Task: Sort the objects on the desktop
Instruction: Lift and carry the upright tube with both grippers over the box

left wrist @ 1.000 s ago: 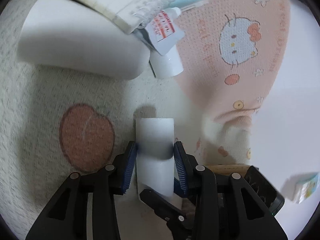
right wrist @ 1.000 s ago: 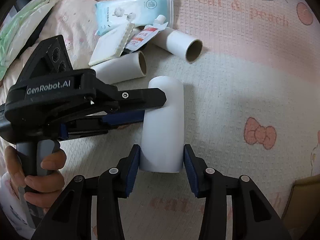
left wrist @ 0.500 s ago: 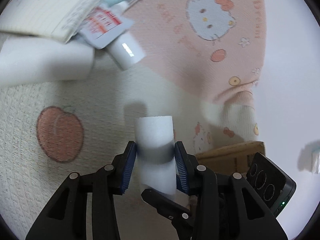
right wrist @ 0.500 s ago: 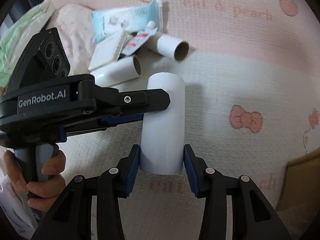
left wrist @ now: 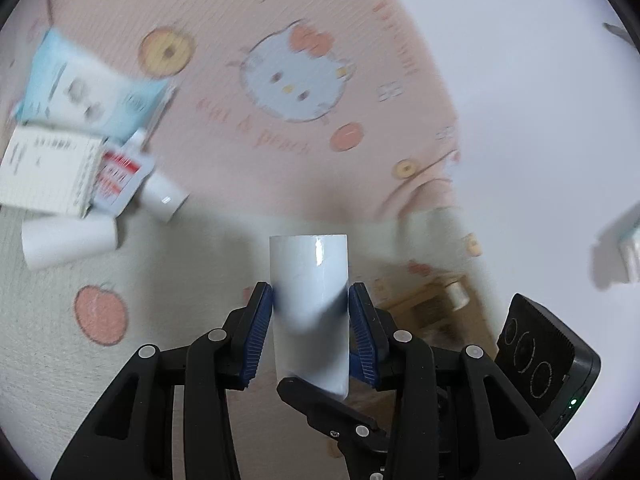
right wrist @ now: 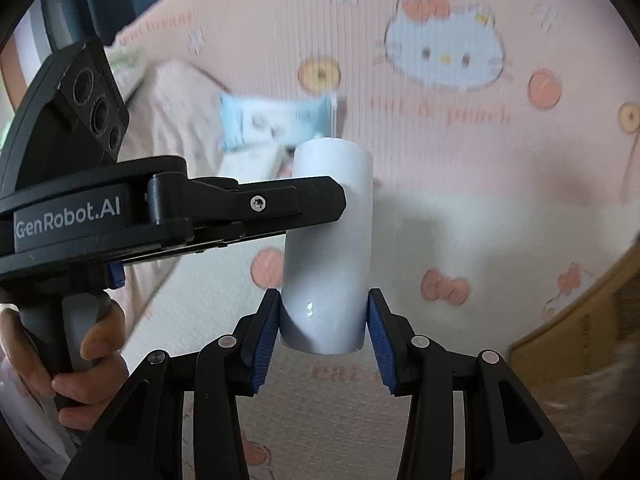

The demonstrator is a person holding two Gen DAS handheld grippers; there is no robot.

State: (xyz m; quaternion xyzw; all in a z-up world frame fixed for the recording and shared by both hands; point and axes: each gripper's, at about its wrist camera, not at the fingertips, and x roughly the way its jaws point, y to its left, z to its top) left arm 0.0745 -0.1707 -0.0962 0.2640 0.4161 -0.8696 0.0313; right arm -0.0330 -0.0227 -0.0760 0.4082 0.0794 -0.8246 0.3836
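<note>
White roll (right wrist: 326,248) held off the mat (right wrist: 460,240); right gripper (right wrist: 322,332) fingers clenched on its near end, left gripper (left wrist: 310,322) fingers clenched farther up; long axis runs straight ahead of right fingers.

Pink cartoon-cat blanket (left wrist: 304,148) spread beneath; cardboard box (right wrist: 580,328) at right.

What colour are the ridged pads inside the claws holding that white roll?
Blue ridged pads on black claws, clearest in the right wrist view, pressing the white roll.

Soft even daylight, motion-blurred background, fisheye-bent edges, small glare spots
</note>
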